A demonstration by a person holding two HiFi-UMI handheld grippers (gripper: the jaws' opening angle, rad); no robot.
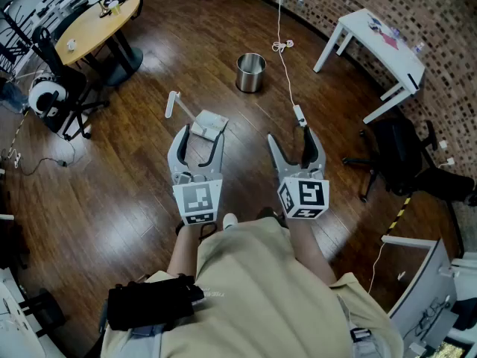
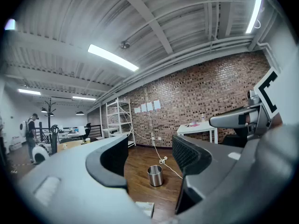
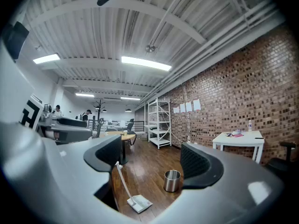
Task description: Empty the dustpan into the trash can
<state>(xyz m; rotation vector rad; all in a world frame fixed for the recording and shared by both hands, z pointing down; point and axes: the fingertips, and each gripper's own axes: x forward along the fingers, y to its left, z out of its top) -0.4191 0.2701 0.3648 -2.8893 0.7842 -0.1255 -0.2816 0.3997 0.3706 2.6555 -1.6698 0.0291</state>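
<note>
The dustpan (image 1: 209,124) is lying flat on the wooden floor (image 1: 127,185), its pale handle (image 1: 174,103) slanting up and away toward the round wooden table (image 1: 97,19); in the right gripper view the dustpan (image 3: 139,203) is sitting low between the jaws' outlines, down on the boards and touched by neither jaw; in the left gripper view only a corner of the dustpan (image 2: 145,208) is peeking in at the bottom edge. The trash can (image 1: 251,72), a small metal cylinder, is standing upright farther out on the floor, apart from the dustpan; it is showing through the gap of both grippers (image 2: 154,175) (image 3: 172,180).

The left gripper (image 1: 203,134) is hanging level above the dustpan with its jaws spread wide and nothing between the pads; the left gripper view (image 2: 149,153) is showing the same open gap. The right gripper (image 1: 292,136) is hovering beside it, jaws likewise spread and holding nothing (image 3: 150,155).

A white cable (image 1: 283,47) is trailing across the floor just to the right of the trash can; a white table (image 1: 376,39) is standing against the brick wall (image 1: 447,21); a black office chair (image 1: 399,155) is sitting near it.
</note>
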